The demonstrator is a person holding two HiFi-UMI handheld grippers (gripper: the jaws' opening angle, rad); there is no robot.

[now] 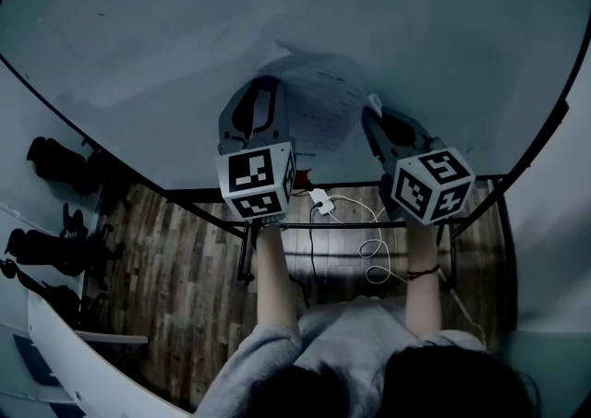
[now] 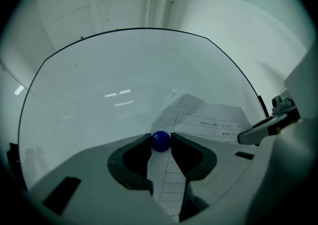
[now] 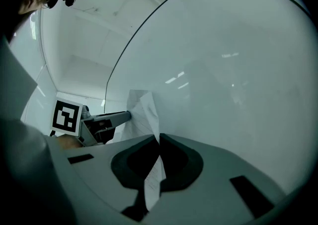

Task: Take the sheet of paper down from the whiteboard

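Print on sheet of paper (image 2: 211, 125) is illegibly small.

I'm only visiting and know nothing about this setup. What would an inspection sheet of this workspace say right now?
Surface: large white whiteboard, upright on a black stand.
Job's things: white printed sheet of paper, creased and bulging off the board; small blue round magnet at its edge.
Clutter: nothing seen.
Grippers: left gripper closed on the magnet; right gripper closed on the sheet's edge.
Cables: white cable with white plug, loose on the floor.
Surroundings: brown wood-plank floor; dark objects at left, too dim to identify.
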